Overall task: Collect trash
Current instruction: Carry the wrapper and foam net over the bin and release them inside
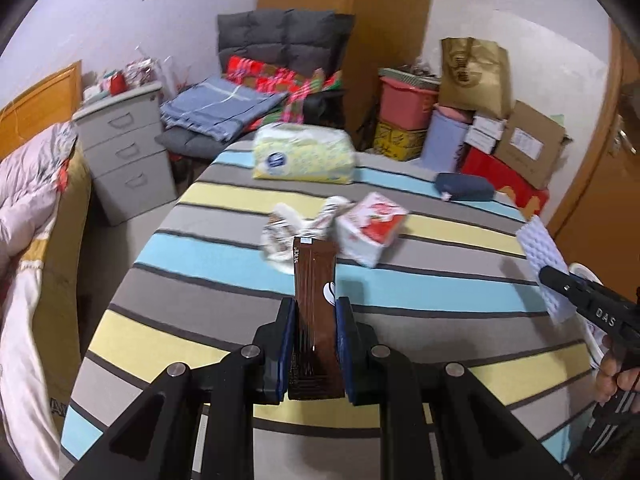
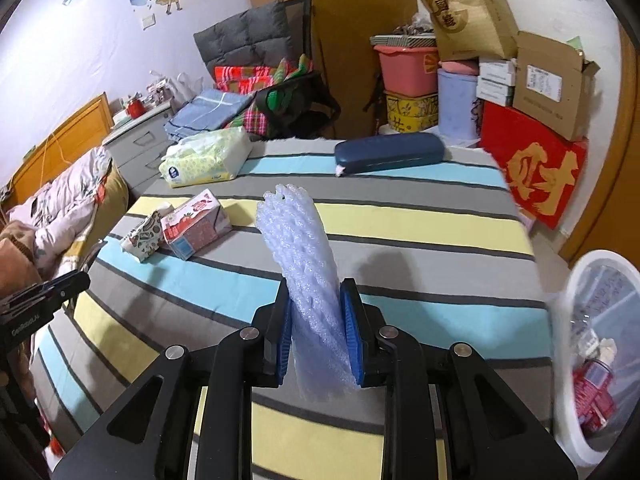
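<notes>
My left gripper [image 1: 315, 312] is shut on a brown snack wrapper [image 1: 314, 280], held above the striped table [image 1: 200, 312]. My right gripper [image 2: 316, 300] is shut on a white foam net sleeve [image 2: 298, 240], also seen at the right edge of the left wrist view [image 1: 540, 256]. A red-and-white carton [image 2: 196, 224] and a crumpled patterned wrapper [image 2: 142, 236] lie on the table; the left wrist view shows them too, carton [image 1: 372, 230] and wrapper [image 1: 280, 232]. A white trash basket [image 2: 600, 360] with red trash inside stands at the right of the table.
A tissue pack [image 2: 204, 158] and a dark blue case [image 2: 390, 152] lie at the table's far side. Beyond are a chair with folded cloths [image 1: 256, 92], a grey drawer unit [image 1: 128, 156], stacked boxes [image 2: 532, 80] and a bed [image 1: 28, 240] at left.
</notes>
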`<state>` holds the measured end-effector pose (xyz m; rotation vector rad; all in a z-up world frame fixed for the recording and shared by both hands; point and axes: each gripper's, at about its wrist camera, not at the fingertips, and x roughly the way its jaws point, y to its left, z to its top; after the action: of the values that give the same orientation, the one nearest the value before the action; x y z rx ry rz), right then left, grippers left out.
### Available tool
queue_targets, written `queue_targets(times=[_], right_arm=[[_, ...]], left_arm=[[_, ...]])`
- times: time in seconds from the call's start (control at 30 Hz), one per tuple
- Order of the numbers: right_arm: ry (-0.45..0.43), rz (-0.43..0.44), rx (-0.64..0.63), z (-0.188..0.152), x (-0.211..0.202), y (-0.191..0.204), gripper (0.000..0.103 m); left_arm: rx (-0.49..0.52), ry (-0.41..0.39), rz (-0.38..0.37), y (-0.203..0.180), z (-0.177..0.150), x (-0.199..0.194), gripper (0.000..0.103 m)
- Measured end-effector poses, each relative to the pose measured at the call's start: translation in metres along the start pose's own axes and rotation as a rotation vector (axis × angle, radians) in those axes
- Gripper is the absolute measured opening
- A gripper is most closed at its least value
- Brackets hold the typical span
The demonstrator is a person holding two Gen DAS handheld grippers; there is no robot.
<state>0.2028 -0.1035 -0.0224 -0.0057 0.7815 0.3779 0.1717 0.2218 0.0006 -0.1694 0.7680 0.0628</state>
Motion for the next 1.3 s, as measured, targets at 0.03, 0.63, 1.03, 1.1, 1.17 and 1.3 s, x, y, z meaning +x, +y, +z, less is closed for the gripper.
queue_targets(times=[0.03, 0.63, 1.03, 1.1, 1.17, 1.3], right_arm=[[-0.009, -0.003, 0.005, 0.000, -0.004, -0.002, 0.024], [-0.105, -0.086, 0.091, -0.010, -0.055, -0.058, 0.024], [-0.149, -0.170, 0.175, -0.032, -0.094, -0.114, 0.024], [-0.153, -0.191, 0.192, -0.037, -0.102, -0.126, 0.024], [-0.156, -0.208, 0.208, -0.041, -0.109, -0.136, 0.024], [-0.160, -0.245, 0.245, -0.051, -0.123, -0.156, 0.024]], left_arm=[[0.004, -0.006, -0.003, -0.006, 0.000, -0.003, 0.020], [0.140, -0.049, -0.144, -0.123, -0.004, -0.026, 0.020], [0.242, -0.044, -0.270, -0.222, -0.011, -0.029, 0.020], [0.263, -0.040, -0.292, -0.239, -0.013, -0.029, 0.020], [0.279, -0.036, -0.313, -0.255, -0.014, -0.029, 0.020], [0.328, -0.020, -0.359, -0.293, -0.021, -0.028, 0.020]])
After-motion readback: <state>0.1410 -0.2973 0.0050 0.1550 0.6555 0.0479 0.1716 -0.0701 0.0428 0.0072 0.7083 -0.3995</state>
